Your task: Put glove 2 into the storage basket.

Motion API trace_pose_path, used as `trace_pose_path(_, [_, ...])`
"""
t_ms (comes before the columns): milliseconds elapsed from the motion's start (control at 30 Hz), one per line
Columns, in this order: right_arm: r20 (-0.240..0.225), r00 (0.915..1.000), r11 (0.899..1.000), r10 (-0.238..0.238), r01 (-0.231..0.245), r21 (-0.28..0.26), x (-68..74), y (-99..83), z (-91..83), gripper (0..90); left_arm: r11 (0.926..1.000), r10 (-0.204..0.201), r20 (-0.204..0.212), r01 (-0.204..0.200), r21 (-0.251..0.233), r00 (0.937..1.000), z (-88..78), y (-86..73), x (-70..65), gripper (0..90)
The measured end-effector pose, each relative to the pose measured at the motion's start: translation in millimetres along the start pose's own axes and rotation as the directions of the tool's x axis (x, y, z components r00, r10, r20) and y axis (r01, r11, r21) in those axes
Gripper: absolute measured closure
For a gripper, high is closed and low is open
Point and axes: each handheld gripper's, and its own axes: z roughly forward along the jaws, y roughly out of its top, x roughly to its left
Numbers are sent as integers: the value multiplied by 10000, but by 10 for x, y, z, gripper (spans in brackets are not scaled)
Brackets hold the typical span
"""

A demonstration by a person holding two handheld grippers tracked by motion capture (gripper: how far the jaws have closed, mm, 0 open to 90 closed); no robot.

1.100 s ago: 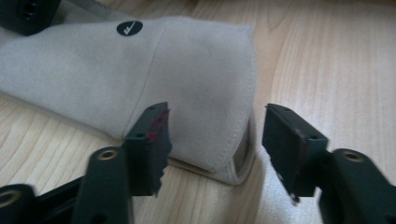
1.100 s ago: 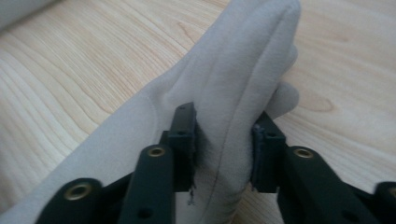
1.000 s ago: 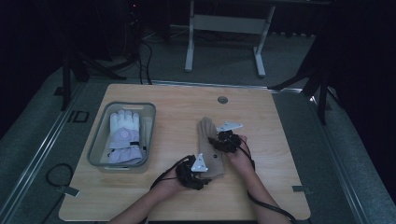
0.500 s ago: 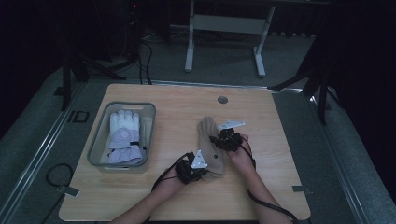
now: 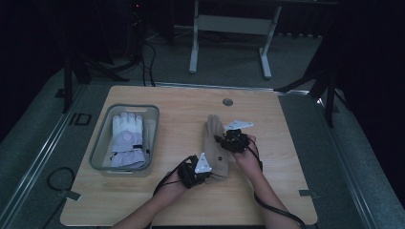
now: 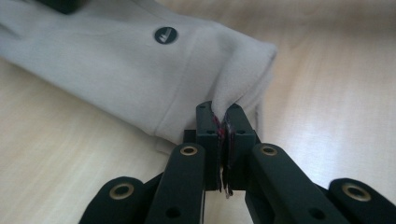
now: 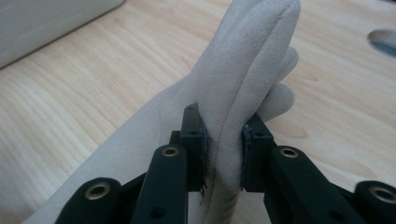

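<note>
Beige glove (image 5: 216, 145) is soft and floppy; my left fingers (image 6: 223, 126) pinch its cuff hem, right fingers (image 7: 224, 140) clamp its edge.

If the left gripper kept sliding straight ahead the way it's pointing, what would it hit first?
The beige glove itself: the left gripper is already shut on its cuff edge, so going on would probably just push into the cuff.

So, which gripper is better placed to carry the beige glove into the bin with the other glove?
Left, probably: the left gripper grips the beige glove cuff and is nearer the bin.
</note>
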Motion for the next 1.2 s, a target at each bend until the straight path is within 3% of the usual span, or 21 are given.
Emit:
trace_pose_path(133, [-31, 10000, 10000, 36, -35, 57, 4, -14, 23, 752, 9998, 147, -38, -147, 142, 9999, 19, -28, -1, 874])
trace_pose_path(300, [-128, 9995, 9991, 280, -276, 337, -19, -64, 84, 751, 9999, -165, 383, 165, -7, 9991, 57, -70, 35, 858])
trace_pose_path(500, [-107, 9992, 9983, 397, -392, 431, -35, -82, 98, 751, 9992, -377, 864, 387, -96, 9956, 82, -100, 67, 674])
trace_pose_path(600, [-103, 9992, 9982, 382, -377, 469, -36, -86, 106, 751, 9997, -253, 998, 253, 18, 9947, 110, -104, 47, 623])
trace_pose_path(867, [-147, 9991, 9978, 389, -381, 536, -25, -97, 129, 750, 9967, 503, 712, -546, 604, 9962, 148, -75, -33, 583])
trace_pose_path(967, [-144, 9991, 9978, 402, -394, 526, -22, -101, 131, 750, 9963, 639, 329, -657, 563, 9974, 158, -89, -64, 612])
trace_pose_path(1033, [-152, 9989, 9978, 435, -427, 504, -22, -106, 131, 750, 9960, 690, 15, -690, 572, 9976, 156, -92, -70, 712])
trace_pose_path(1100, [-166, 9989, 9979, 436, -428, 478, -19, -107, 130, 750, 9977, 453, 21, -453, 496, 9990, 144, -91, -36, 828])
trace_pose_path(1200, [-190, 9990, 9981, 409, -400, 461, -16, -91, 116, 750, 9983, 451, -42, -449, 374, 9990, 125, -81, -41, 858])
